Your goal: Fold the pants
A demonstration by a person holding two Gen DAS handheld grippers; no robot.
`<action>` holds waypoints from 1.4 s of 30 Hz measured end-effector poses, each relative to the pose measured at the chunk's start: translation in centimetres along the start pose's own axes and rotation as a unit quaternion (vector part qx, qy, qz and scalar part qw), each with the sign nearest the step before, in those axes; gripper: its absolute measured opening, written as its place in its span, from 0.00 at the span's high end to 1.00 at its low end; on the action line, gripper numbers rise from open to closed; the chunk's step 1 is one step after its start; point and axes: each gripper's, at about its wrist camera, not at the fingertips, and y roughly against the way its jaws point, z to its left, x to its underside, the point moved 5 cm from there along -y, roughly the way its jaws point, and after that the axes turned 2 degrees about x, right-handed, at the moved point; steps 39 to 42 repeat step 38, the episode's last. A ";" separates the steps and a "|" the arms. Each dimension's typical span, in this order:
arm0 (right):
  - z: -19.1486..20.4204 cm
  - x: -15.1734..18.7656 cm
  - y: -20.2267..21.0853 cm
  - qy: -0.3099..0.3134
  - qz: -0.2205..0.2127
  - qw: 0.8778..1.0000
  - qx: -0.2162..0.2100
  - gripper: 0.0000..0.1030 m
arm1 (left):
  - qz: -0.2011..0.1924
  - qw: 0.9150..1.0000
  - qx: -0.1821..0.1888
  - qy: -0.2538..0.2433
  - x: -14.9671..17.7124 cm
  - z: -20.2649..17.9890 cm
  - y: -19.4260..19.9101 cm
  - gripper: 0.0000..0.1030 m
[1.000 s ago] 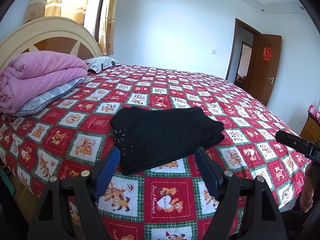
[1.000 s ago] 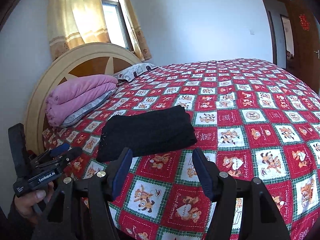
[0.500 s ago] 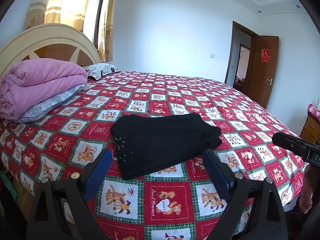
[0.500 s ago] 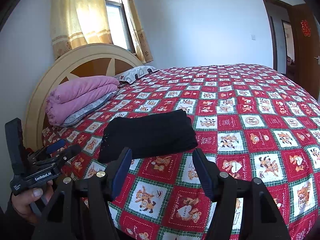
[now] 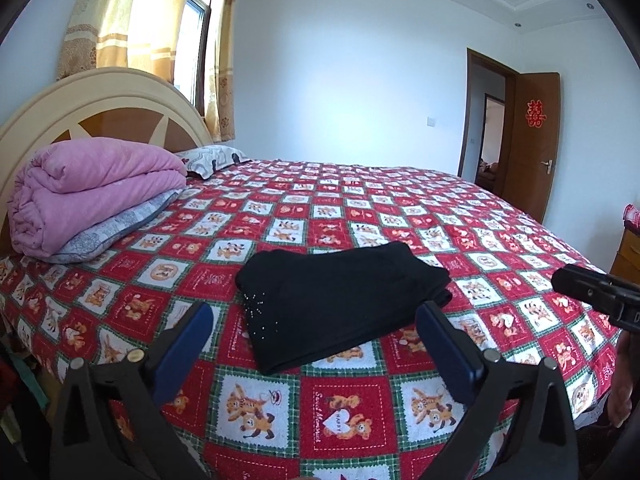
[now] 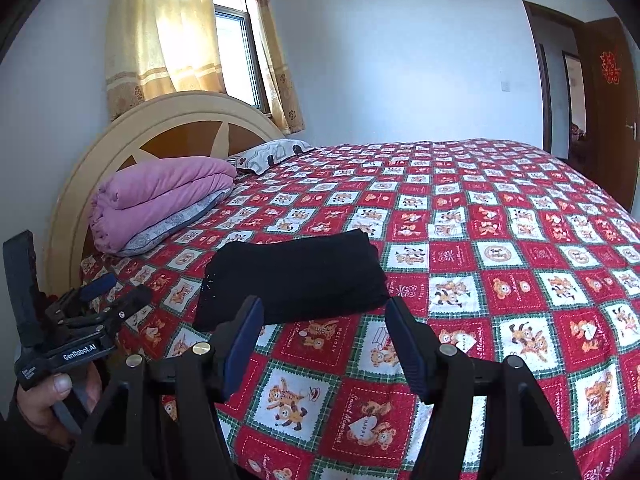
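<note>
The black pants [image 5: 340,300] lie folded into a compact rectangle on the red teddy-bear bedspread [image 5: 360,208]. They also show in the right wrist view [image 6: 296,276]. My left gripper [image 5: 316,316] is open and empty, held back from the pants' near edge above the bed's front. My right gripper [image 6: 324,312] is open and empty, also short of the pants. The left gripper's body shows at the lower left of the right wrist view [image 6: 68,332], held in a hand. The tip of the right gripper's body shows at the right edge of the left wrist view [image 5: 592,292].
A folded pink quilt [image 5: 92,196] on a grey pillow lies by the cream headboard [image 5: 104,108] at the left. A patterned pillow [image 5: 212,160] lies behind it. A wooden door [image 5: 532,140] stands open at the far right. A window with yellow curtains is behind the headboard.
Both grippers have drawn back and risen a little from the bed; the pants look smaller and farther off. The pants have not moved.
</note>
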 end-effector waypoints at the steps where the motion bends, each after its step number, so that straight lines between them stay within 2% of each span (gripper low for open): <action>1: 0.1 0.0 0.0 0.001 0.000 1.000 0.001 0.37 | -0.003 1.000 -0.001 0.000 -0.1 0.0 0.1 0.00; 13: 0.1 -0.1 0.1 0.005 -0.004 1.000 0.005 0.37 | -0.012 1.000 0.004 0.007 -0.6 -0.4 0.3 0.00; 27: 0.1 0.3 -0.4 0.005 0.004 1.000 0.008 0.37 | -0.002 1.000 -0.011 0.009 0.2 0.1 -0.3 0.00; 42: -0.1 0.7 -1.0 0.001 0.013 1.000 0.007 0.37 | 0.006 1.000 -0.002 0.003 0.8 0.1 -0.8 0.00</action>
